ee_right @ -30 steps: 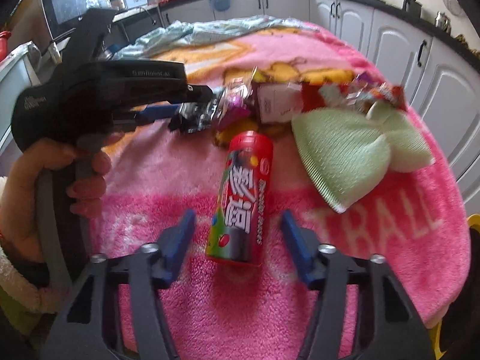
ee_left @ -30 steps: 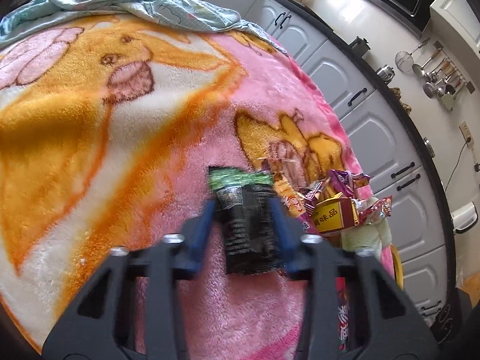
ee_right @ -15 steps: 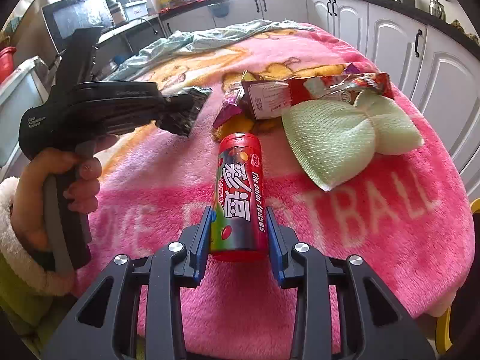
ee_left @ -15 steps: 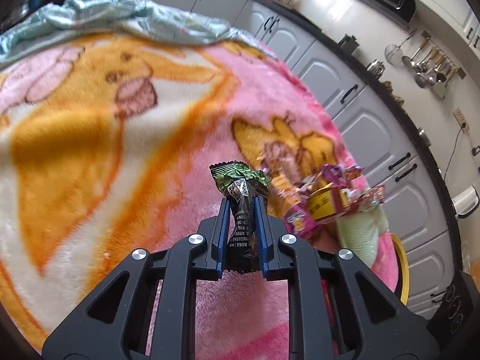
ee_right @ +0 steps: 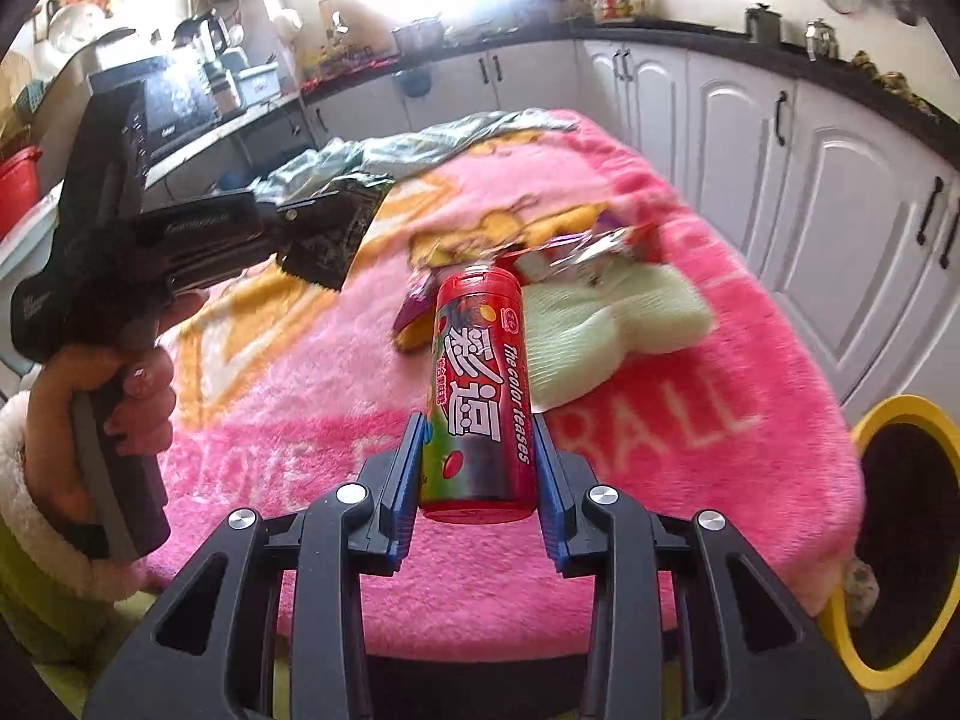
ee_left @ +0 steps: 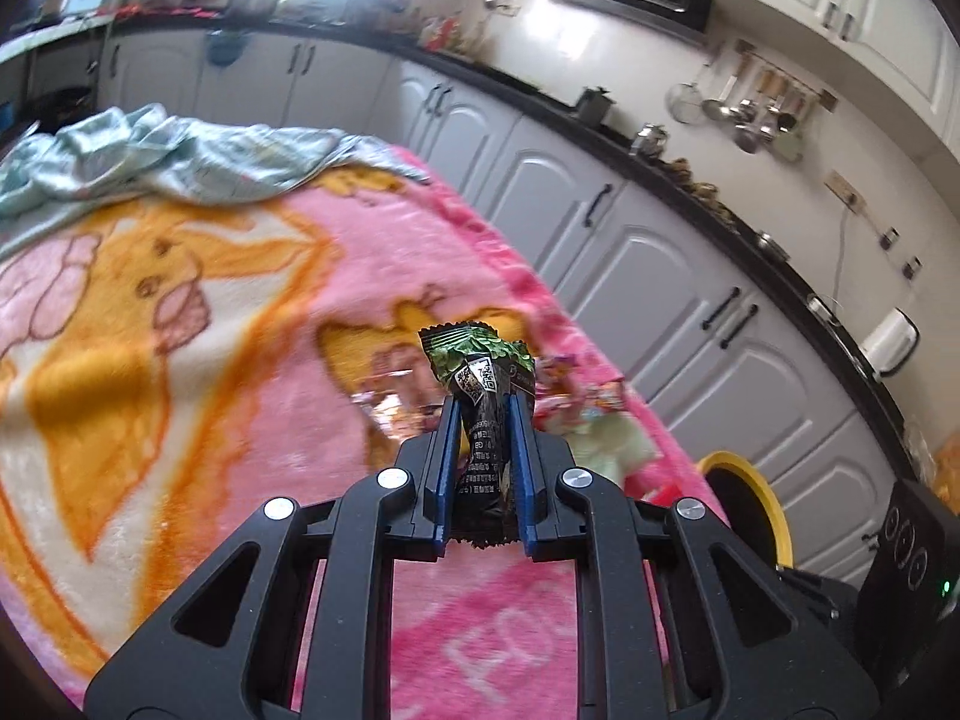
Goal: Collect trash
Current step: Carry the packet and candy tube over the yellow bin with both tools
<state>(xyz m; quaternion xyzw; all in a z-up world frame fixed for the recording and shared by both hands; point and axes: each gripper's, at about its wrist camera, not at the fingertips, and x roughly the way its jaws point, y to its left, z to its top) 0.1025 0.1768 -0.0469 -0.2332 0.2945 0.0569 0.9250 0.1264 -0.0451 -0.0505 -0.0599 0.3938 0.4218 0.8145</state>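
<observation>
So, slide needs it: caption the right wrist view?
Right gripper clamps red candy tube above pink blanket; yellow-rimmed bin beside.

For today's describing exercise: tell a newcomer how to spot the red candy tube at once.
Start at the fluffy pink cartoon blanket covering the table. At its near edge the right tool clamps a red cylindrical candy tube with white lettering. Unlike the crumpled foil wrappers and pale green knitted cloth behind, it is rigid and round.

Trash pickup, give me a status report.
Left gripper shut on black wrapper. Right gripper shut on red candy tube. Yellow-rimmed bin beside table, path clear.
</observation>
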